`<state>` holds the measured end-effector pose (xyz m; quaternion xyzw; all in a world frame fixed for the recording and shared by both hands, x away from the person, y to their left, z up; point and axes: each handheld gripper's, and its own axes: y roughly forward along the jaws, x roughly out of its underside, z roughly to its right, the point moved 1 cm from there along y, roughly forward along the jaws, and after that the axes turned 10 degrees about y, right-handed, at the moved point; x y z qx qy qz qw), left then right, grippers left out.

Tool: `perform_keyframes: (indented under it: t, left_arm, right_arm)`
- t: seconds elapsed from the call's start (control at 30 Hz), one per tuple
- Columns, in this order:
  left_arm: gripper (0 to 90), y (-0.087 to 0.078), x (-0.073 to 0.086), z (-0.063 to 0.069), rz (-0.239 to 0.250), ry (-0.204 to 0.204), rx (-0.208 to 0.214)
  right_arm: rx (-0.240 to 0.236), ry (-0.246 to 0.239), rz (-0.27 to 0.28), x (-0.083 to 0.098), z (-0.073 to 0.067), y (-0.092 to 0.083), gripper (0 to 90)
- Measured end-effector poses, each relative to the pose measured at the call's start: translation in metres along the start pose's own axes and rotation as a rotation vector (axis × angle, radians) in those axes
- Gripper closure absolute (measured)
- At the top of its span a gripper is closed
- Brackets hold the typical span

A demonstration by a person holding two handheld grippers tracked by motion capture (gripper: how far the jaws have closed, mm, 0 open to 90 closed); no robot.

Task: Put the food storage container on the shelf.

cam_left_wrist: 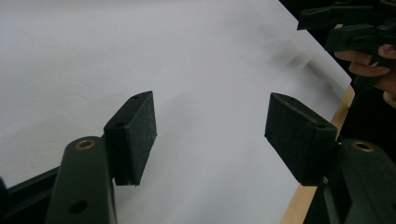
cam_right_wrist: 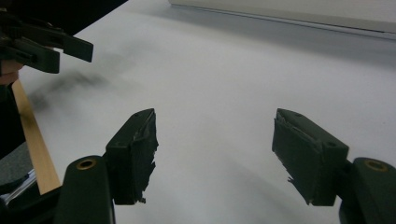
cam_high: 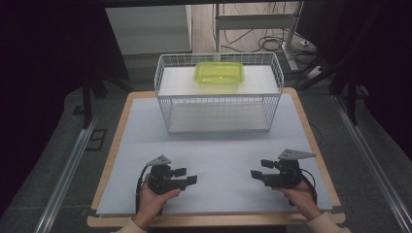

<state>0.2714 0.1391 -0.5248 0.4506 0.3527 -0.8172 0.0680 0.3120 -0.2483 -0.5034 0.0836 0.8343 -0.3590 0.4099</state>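
Two grippers, left gripper and right gripper, one wire basket, one green container

I saw a wood-edged worktop under a pale sheet, grey floor around it, metal rails along both sides, dark curtains, and cables beyond a desk frame.

The white table surface is lying bare across the centre and lower part of the high view, leaving open room between the left gripper and the right gripper, which are facing each other well apart. The wire basket is blocking the upper centre; its mesh walls are closing off the sides, so access to the green container inside is remaining from above. Narrow strips of table are flanking the basket left and right.
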Motion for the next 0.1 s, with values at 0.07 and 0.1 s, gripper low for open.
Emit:
perform_keyframes:
  t: [0.07,0.1]
  left_arm:
    - [33.9,0.0,0.0006,0.0001,0.0,0.001,0.001]
    - [33.8,-0.0003,0.0008,0.0001,-0.002,0.003,0.001]
  right_arm:
    - [0.0,-0.002,0.001,0.0009,0.0001,-0.0004,30.9]
    - [0.0,-0.004,0.001,0.0013,0.0,-0.0005,30.9]
